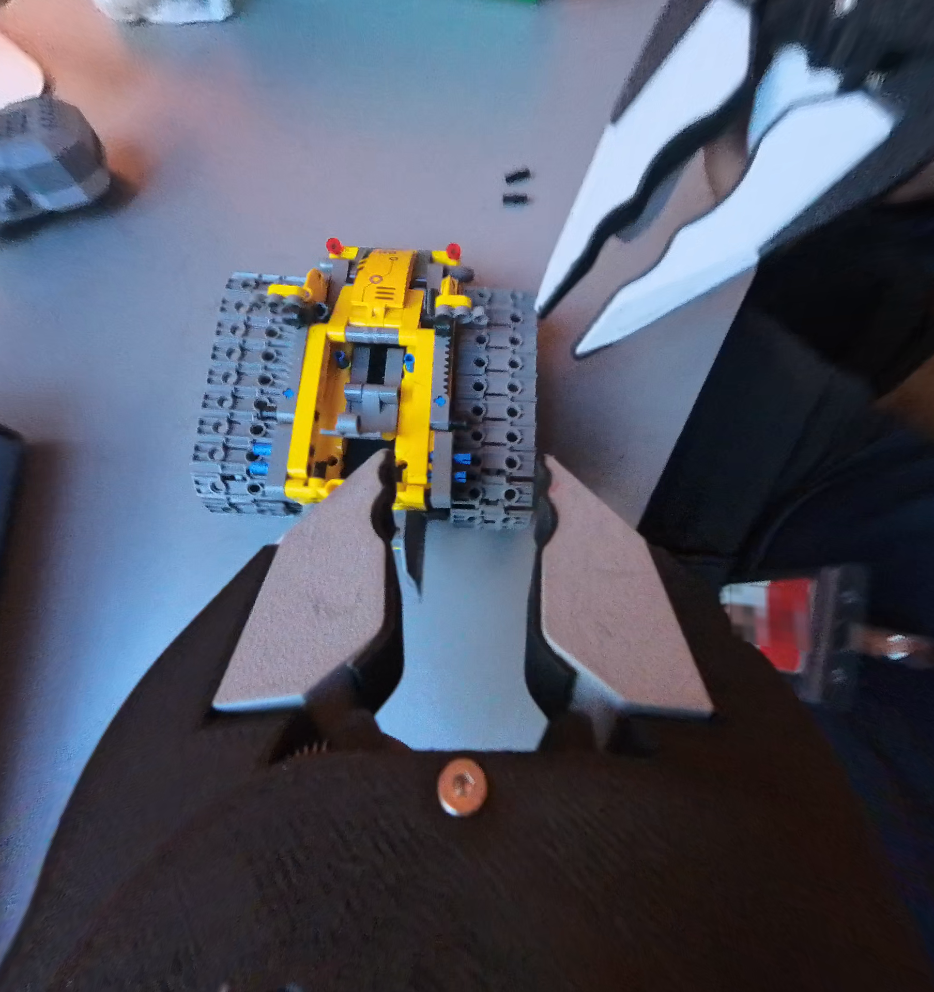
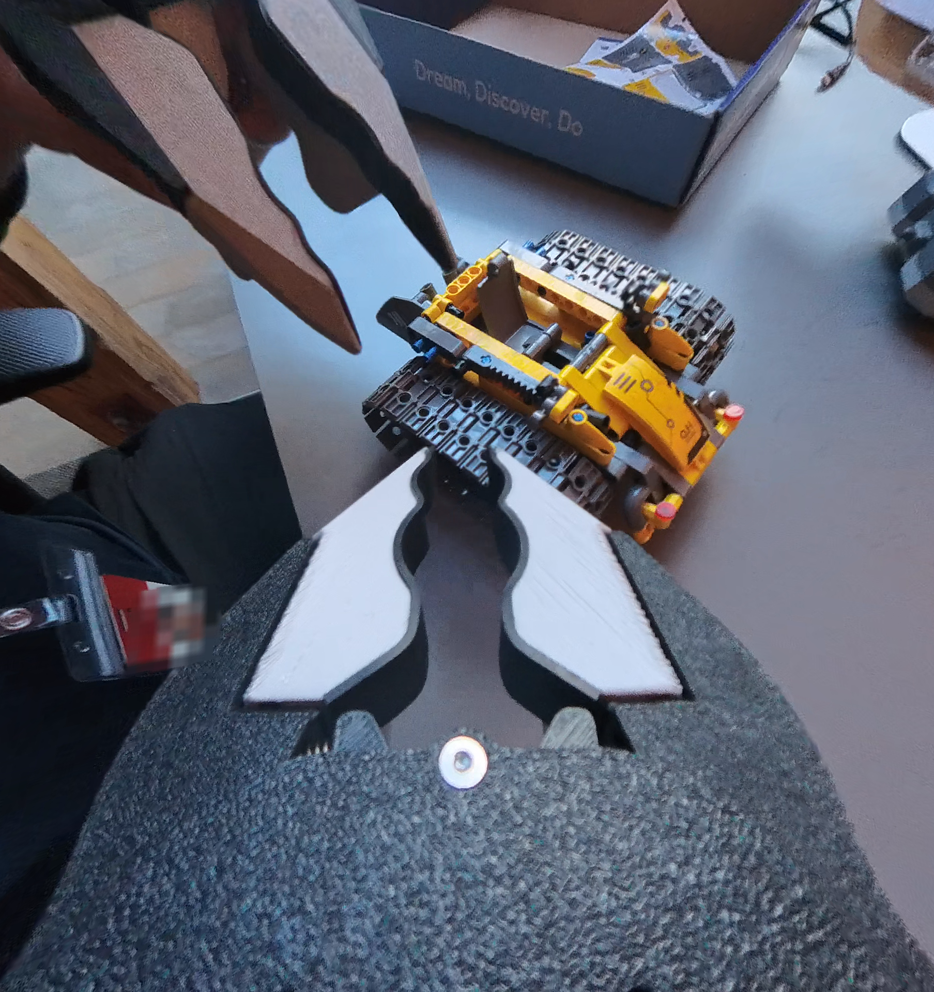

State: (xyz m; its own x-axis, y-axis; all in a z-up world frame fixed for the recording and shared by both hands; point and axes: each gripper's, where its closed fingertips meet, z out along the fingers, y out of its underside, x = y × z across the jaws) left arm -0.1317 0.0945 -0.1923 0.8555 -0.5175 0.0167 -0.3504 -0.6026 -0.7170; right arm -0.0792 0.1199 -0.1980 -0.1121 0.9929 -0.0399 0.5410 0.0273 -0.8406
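Toy tracked vehicle [image 1: 368, 386] sits on grey table [image 1: 131, 333]; left gripper [image 1: 462, 472], fingers spread wide and empty, straddles its near end as if steadying it, right gripper [image 2: 456, 456], half open, empty, noses its side track.

Open blue cardboard box [image 2: 561, 118] holding leaflets [image 2: 652, 59]; two black pins [image 1: 516, 188].
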